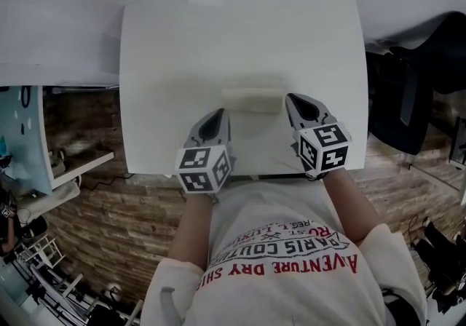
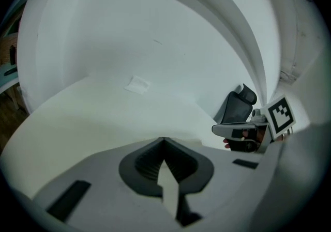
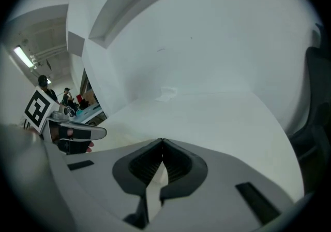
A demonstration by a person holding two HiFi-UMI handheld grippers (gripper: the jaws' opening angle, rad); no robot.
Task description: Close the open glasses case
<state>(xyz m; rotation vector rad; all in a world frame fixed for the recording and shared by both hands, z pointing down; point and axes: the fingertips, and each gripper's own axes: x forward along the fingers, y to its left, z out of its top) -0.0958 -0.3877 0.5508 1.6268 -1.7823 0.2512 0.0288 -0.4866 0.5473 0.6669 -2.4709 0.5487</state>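
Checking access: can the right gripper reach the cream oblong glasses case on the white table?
Likely yes. The right gripper, jaws shut, sits beside the cream oblong glasses case with nothing between them.

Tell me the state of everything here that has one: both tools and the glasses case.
left tool: shut, nothing between its jaws, by the case's left end.
right tool: shut, nothing between its jaws, by the case's right end.
glasses case: lies flat on the table between the tools; looks closed, with no raised lid showing, but it is too small to be sure.
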